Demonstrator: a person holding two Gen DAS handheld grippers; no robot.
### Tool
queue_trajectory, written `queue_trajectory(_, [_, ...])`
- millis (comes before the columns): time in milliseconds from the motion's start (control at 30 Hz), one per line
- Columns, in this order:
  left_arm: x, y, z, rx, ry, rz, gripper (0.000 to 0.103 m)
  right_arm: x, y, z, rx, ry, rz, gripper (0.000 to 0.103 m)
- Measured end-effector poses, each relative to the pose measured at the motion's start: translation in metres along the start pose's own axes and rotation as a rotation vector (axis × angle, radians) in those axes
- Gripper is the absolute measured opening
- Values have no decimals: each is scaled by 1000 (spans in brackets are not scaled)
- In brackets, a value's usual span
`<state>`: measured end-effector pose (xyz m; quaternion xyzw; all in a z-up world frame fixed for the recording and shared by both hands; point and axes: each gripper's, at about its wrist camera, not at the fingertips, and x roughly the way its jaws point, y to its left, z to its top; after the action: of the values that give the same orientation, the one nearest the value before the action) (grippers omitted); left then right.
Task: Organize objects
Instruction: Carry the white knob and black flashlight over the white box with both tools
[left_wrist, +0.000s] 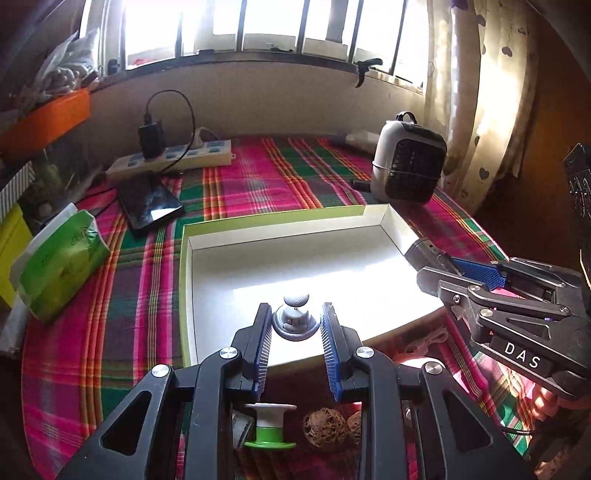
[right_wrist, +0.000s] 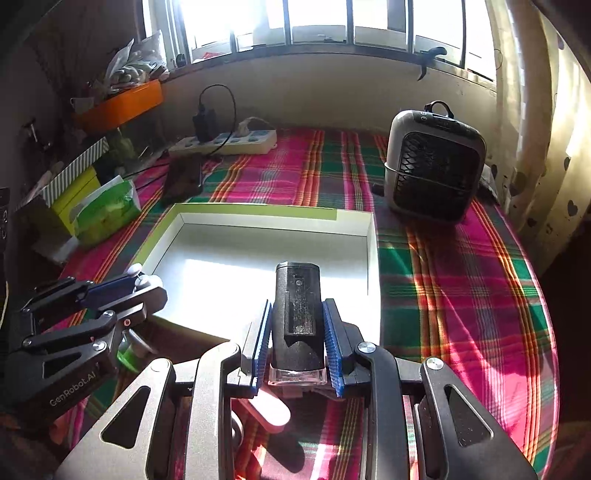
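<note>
A shallow white box (left_wrist: 207, 236) with a green rim lies on the plaid cloth; it also shows in the right wrist view (right_wrist: 371, 243). My left gripper (left_wrist: 295, 319) is shut on a small grey suction mount (left_wrist: 294, 317) with a ball head, held over the box's near edge. My right gripper (right_wrist: 297, 332) is shut on a black bike light (right_wrist: 297, 306) with a clear lens end, held above the box's near right part. The right gripper appears at the right in the left wrist view (left_wrist: 480, 288). The left gripper appears at the left in the right wrist view (right_wrist: 122, 291).
A green-and-white spool (left_wrist: 269, 424) and two brown walnuts (left_wrist: 325, 424) lie under my left gripper. A pink object (right_wrist: 269, 410) lies under my right one. A small grey fan heater (right_wrist: 434, 162), phone (left_wrist: 149, 203), power strip (left_wrist: 173, 157) and green tissue pack (left_wrist: 62, 262) surround the box.
</note>
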<state>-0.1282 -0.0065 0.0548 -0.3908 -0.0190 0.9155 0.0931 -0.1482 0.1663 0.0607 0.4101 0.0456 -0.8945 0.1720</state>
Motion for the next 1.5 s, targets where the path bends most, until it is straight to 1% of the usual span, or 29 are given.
queue_trajectory(400, [30,20,25,-10,16,41,24,34,-1,27,-5,45,25,29])
queue_trajectory(667, [52,28,38,-20,51,37,24,59,-4,41,8,95,41,29])
queue_trajectory(767, [60,28,42,-6,62,42,24,68,-4,45,14,111,41,29])
queue_trajectory(1033, [76,28,49,7,83,47,24,84,0,50,33,143,57,29])
queue_trajectory(1200, [86,29,49,5,106,52,24,91,3,53,36,154,49,29])
queue_trajectory(1500, [94,31,51,5,120,60,24,103,2,53,47,169,31,29])
